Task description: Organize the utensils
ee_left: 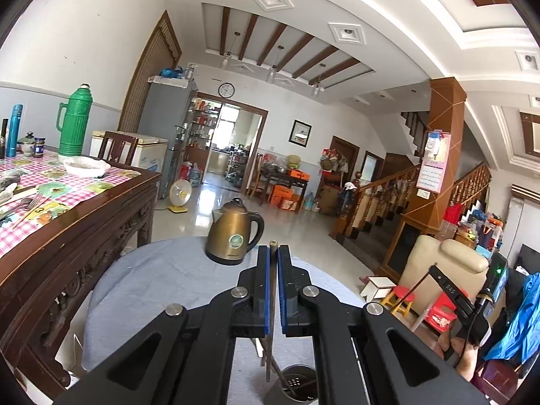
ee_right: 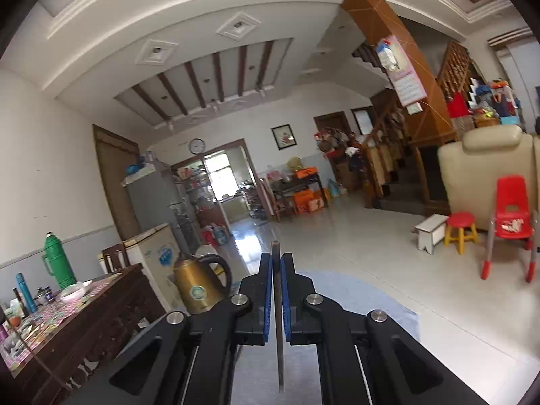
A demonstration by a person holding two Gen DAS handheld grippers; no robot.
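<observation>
Above grey table (ee_left: 158, 280), tools (ee_left: 273, 253) (ee_right: 276, 263) clamp chopsticks (ee_left: 272, 248) (ee_right: 276, 248).

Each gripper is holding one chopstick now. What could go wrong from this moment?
1. Each chopstick, left and right, is pinched only at its middle, so it may pivot or slip out.
2. The holder has a narrow mouth, almost hidden under the left gripper, so aiming may fail.
3. The kettle stands near and could be bumped.

We see the right tool (ee_right: 276, 260) clamped on a thin dark chopstick (ee_right: 278, 320) that runs upright between its blue pads. A brass kettle (ee_right: 199, 285) stands left of it on the grey tabletop (ee_right: 354, 293), and a red chair (ee_right: 511, 216) stands on the floor at right.
</observation>
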